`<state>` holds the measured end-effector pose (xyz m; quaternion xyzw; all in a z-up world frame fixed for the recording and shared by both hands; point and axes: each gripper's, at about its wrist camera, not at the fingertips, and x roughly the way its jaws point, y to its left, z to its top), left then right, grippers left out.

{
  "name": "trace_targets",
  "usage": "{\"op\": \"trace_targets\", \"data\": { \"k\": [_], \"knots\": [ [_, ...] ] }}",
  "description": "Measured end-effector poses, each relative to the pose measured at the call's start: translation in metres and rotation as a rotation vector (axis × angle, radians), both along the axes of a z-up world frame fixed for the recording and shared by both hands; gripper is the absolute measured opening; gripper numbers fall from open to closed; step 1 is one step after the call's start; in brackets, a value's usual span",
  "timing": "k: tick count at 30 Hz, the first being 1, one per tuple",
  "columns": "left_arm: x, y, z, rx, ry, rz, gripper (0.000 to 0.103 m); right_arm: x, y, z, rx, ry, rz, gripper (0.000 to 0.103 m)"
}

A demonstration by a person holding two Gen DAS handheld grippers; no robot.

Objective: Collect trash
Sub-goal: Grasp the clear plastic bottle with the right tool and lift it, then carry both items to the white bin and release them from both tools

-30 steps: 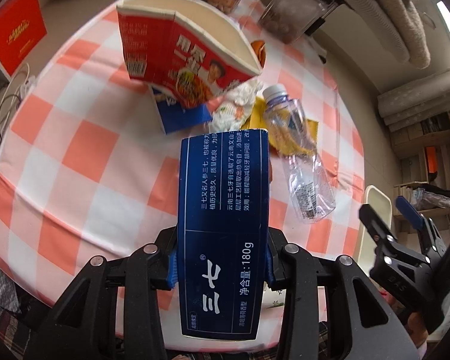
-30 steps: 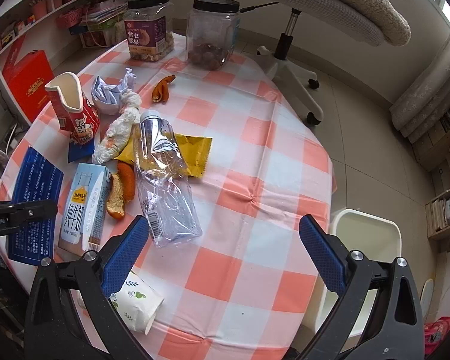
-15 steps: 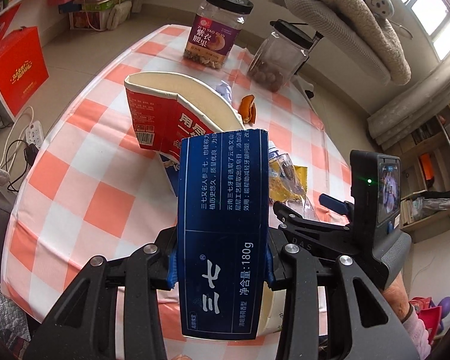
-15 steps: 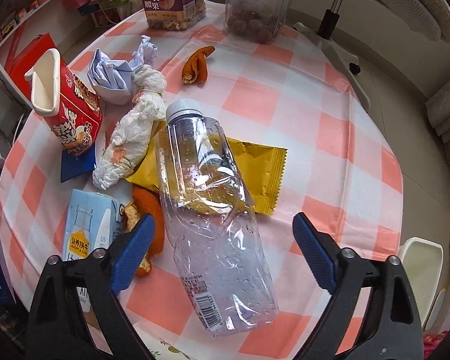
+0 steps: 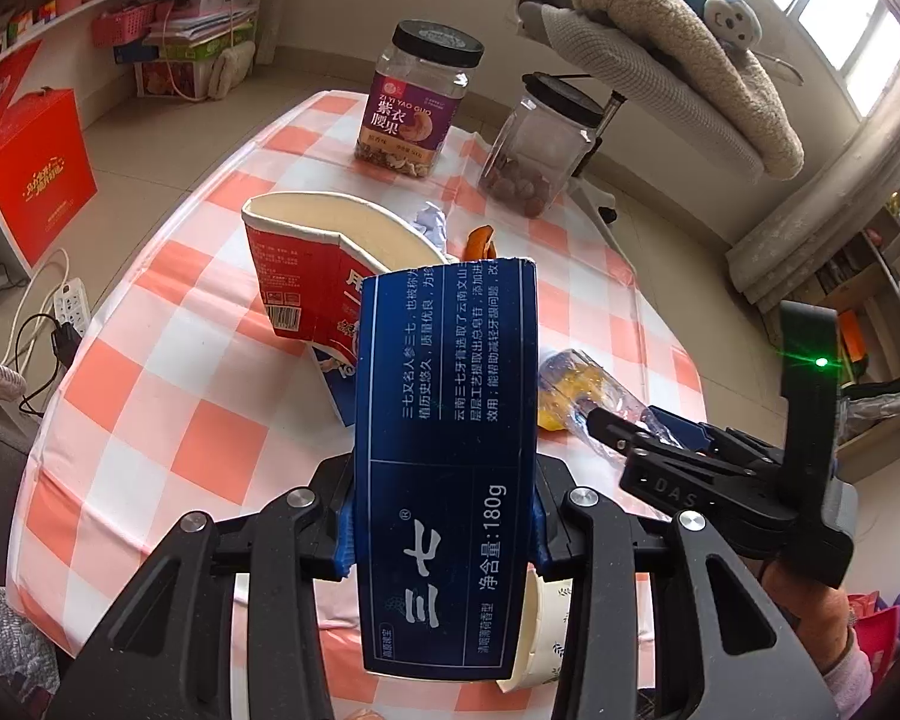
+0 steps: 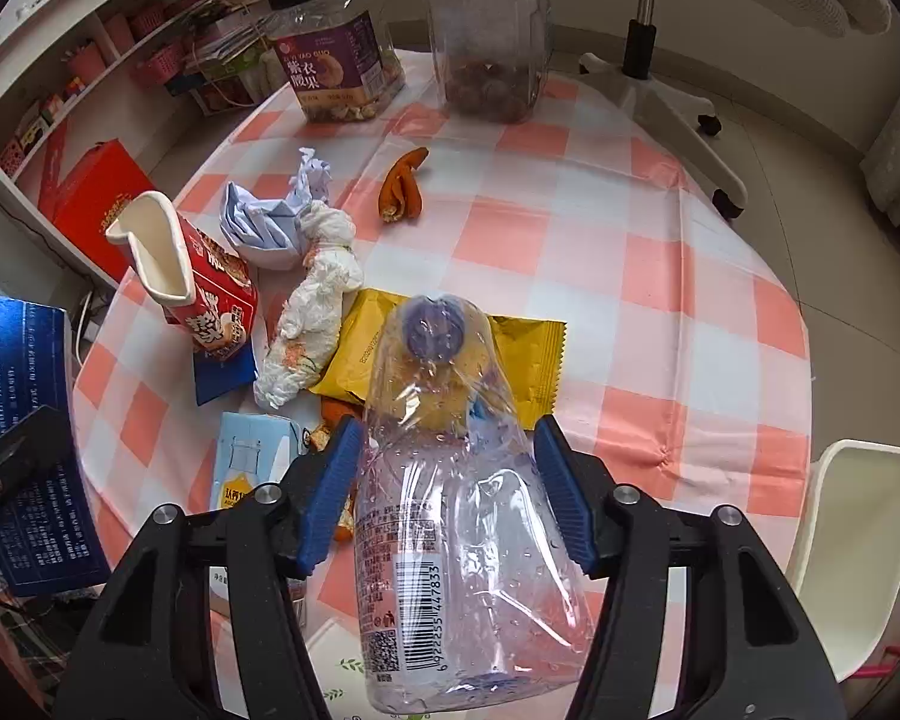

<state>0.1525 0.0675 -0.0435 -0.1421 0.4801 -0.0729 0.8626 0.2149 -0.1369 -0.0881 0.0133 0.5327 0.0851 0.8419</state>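
Risk: crushed clear plastic bottle point(image 6: 450, 510) sits between right gripper point(image 6: 450, 480) blue fingers point(image 6: 330, 489), contact unclear; thin wall may buckle, slip out. Left gripper point(image 5: 444, 531) fingers clamped on dark blue cardboard box point(image 5: 450, 450); long box could pivot, clip red noodle cup point(image 5: 330, 276) ahead on checked counter point(image 5: 168, 420).

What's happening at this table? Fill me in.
A person is clearing trash off a checkered table with two handheld grippers. The left gripper is clamped on a dark blue box. The right gripper has its fingers on either side of a clear plastic bottle. Wrappers, tissue and peels remain.
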Motion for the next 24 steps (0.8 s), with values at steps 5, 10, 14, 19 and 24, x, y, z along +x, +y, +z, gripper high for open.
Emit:
{"op": "trace_targets", "data": {
  "k": [5,10,14,19,24],
  "knots": [
    [-0.001,-0.011,-0.001,-0.003,-0.021,-0.019,0.04,-0.013,-0.026,0.017,0.029,-0.043,-0.04,0.041],
    [-0.003,-0.027,-0.001,0.005,-0.035,-0.046,0.04,-0.024,-0.051,0.02,0.036,-0.046,-0.072,0.041],
    [-0.005,-0.037,-0.003,0.005,-0.039,-0.066,0.04,-0.035,-0.067,0.018,0.031,-0.038,-0.095,0.041],
    [-0.012,-0.053,0.004,0.004,-0.07,-0.114,0.04,-0.048,-0.094,0.039,0.036,-0.101,-0.14,0.041],
    [-0.016,-0.076,0.007,0.016,-0.095,-0.176,0.04,-0.066,-0.137,0.058,0.016,-0.147,-0.23,0.041]
  ]
}}
